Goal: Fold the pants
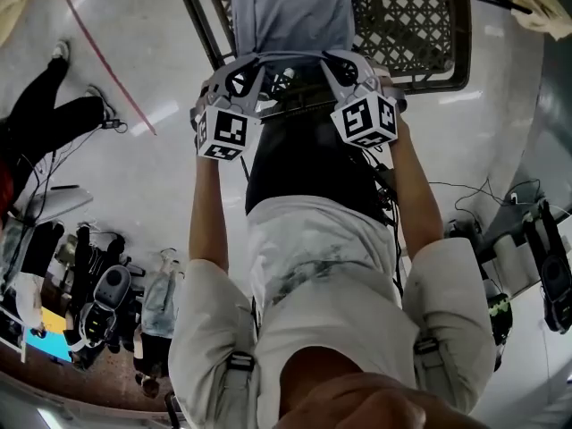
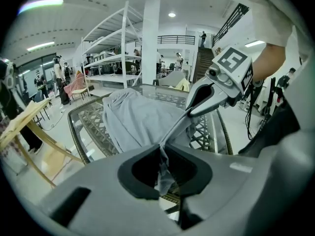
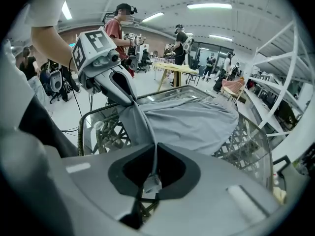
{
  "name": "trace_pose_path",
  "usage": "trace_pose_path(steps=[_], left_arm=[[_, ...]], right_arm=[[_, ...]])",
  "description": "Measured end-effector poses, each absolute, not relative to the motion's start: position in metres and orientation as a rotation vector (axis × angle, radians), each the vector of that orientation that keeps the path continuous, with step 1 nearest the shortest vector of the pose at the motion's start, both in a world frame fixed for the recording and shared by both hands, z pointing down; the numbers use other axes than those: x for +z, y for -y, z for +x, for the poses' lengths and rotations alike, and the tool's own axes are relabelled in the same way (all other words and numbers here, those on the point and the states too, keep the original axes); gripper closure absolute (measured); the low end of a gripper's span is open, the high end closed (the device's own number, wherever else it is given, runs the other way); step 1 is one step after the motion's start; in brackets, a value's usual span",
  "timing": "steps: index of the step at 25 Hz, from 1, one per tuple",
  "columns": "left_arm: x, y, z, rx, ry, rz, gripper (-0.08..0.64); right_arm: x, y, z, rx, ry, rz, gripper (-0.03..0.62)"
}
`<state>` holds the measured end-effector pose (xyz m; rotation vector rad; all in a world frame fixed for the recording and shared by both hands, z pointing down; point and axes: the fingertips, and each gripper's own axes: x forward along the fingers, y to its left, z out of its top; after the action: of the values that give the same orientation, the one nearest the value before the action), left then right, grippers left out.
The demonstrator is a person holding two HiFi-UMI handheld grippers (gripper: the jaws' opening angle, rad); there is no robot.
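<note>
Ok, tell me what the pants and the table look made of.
Pants: thin, soft matte grey cloth, likely light cotton or synthetic; it drapes and creases limply. Table: clear glossy glass top, which shows reflections, over a dark woven lattice, perhaps wicker or plastic rattan.

A glass-top desk (image 1: 462, 34) with a woven frame stands on a shiny floor (image 1: 161, 150). A red line (image 1: 107, 65) crosses the floor — bags and gear (image 1: 107, 302) lie heaped at the left. Farther off stand white shelves (image 2: 106, 48), a white post (image 2: 150, 38) and a wooden table (image 3: 174, 69).
</note>
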<state>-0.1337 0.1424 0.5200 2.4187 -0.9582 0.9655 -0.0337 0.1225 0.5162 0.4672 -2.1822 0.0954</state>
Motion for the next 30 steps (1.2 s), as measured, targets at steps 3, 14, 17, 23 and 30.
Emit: trace_pose_path(steps=[3,14,17,23,30], left_arm=[[0.52,-0.127,-0.136,0.948,0.979,2.408,0.52],[0.508,-0.07,-0.138,0.9,1.027,2.405,0.52],[0.507,-0.054,-0.138,0.886,1.043,2.405,0.52],[0.499,-0.022,-0.142,0.887,1.074,2.409,0.52],[0.493,0.018,-0.144,0.876,1.113,2.421,0.52]], right_arm=[[0.517,-0.109,-0.035,0.09,2.182,0.463,0.568],[0.51,-0.056,-0.037,0.093,2.195,0.483,0.568],[0.509,-0.04,-0.037,0.091,2.197,0.498,0.568],[0.504,-0.01,-0.038,0.081,2.2,0.529,0.568],[0.498,0.028,-0.039,0.059,2.209,0.559,0.568]])
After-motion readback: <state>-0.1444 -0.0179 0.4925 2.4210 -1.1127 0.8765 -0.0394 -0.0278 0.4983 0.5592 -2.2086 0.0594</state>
